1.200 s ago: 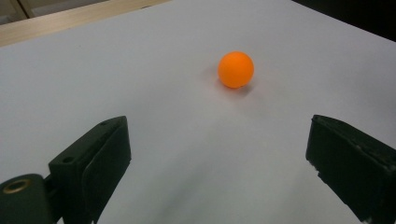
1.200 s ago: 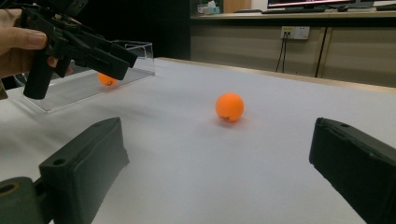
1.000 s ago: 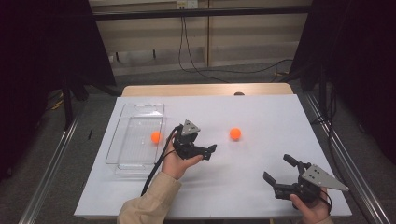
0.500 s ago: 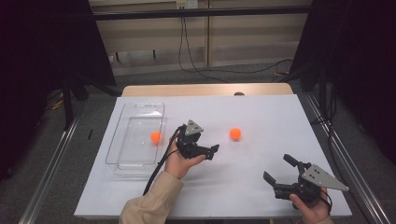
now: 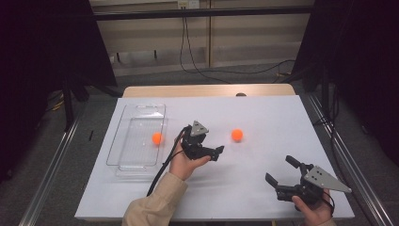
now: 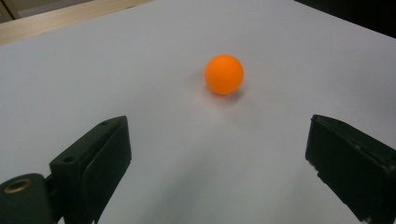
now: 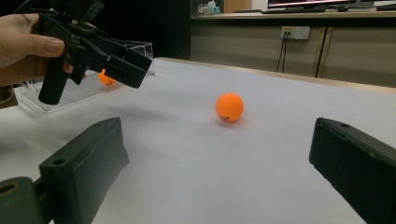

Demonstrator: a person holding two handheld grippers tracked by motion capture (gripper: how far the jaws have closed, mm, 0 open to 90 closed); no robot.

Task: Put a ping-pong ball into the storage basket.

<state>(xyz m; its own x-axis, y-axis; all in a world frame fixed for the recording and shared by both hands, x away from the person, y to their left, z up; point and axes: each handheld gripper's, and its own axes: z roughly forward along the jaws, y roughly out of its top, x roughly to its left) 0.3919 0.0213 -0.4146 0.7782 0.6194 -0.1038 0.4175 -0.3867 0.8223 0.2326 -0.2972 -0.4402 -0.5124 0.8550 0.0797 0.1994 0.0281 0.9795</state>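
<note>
Work in hand: moving orange balls from the surface (image 5: pixel 263 117) into the clear tray (image 5: pixel 123 141).

Status, judged from the present layout:
- One ball (image 5: pixel 157 138) lies inside the tray, near its right wall. This part appears complete.
- The second ball (image 5: pixel 237 135) rests on the bare white surface, well apart from the tray and to the right of the left claw. It is not yet grasped.

Left claw (image 5: pixel 212 151): held above the surface, between the tray and the free ball, pointing toward that ball. In the left gripper view its jaws stand wide apart and hold nothing; the ball (image 6: pixel 224 74) sits ahead of them, roughly centred, and touches neither jaw.

Right claw (image 5: pixel 281 171): low at the near right edge of the surface, jaws spread, holding nothing. Its own view looks across at the same ball (image 7: pixel 229 107), with the left claw (image 7: pixel 135 65) and the tray beyond.

Remaining, as a judgement: close the left claw on the free ball, carry it over the tray wall, release. Roughly half done.
</note>
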